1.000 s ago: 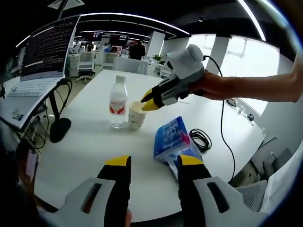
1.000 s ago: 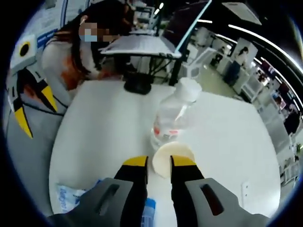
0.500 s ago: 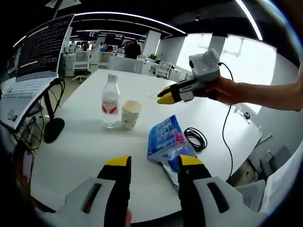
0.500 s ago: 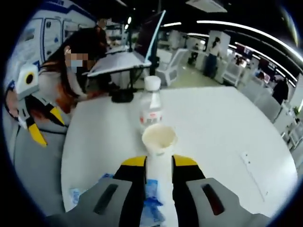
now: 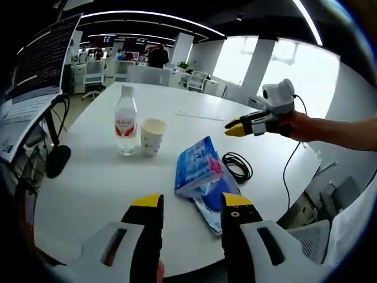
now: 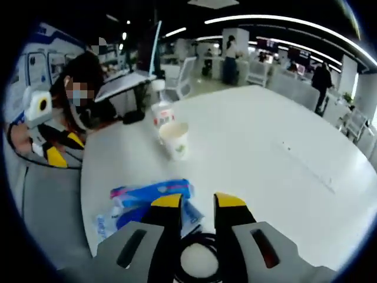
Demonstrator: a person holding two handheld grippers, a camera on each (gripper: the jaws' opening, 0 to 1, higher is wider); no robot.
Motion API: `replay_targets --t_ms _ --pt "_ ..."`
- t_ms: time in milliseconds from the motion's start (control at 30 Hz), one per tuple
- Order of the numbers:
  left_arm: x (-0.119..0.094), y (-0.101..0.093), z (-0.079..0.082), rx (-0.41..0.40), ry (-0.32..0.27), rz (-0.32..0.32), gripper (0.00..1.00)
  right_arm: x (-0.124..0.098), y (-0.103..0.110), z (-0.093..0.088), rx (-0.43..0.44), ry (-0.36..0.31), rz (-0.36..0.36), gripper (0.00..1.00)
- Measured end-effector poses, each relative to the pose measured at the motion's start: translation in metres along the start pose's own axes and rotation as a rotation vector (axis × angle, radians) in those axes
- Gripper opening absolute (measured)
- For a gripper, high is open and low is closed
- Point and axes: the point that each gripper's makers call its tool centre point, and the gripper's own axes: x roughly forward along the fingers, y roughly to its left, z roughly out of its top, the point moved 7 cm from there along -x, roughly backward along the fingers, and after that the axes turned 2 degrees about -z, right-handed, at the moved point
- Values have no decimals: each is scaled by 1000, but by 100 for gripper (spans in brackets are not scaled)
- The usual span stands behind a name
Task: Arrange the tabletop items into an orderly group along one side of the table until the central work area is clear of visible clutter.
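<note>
The right gripper (image 6: 197,201) has drawn back from the cup (image 6: 175,140), jaws apart and empty over the cable (image 6: 197,272), cup upright beside the bottle (image 5: 125,119) ahead of the open, empty left gripper (image 5: 191,203), blue pack (image 5: 197,167) between.

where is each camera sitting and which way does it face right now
Left gripper view: rides on the left tool, facing across the white table at the bottle, paper cup, blue packs and black cable; the right tool and a hand enter.
Right gripper view: rides on the right tool, above the cable, facing the seated person; the left tool shows.
Shared: bottle, cup, packs.
</note>
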Motion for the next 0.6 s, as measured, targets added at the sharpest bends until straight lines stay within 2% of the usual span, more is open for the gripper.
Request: replay_targets --t_ms 300,467,600 --pt "11 -7 -3 -4 24 -7 37 -24 17 -46 110 -2 -42 18" --pt "17 -13 -8 1 48 -18 37 -29 22 -73 180 11 -57 19" --pt "25 -15 -10 -15 59 -21 37 -35 28 -87 230 3 -68 19"
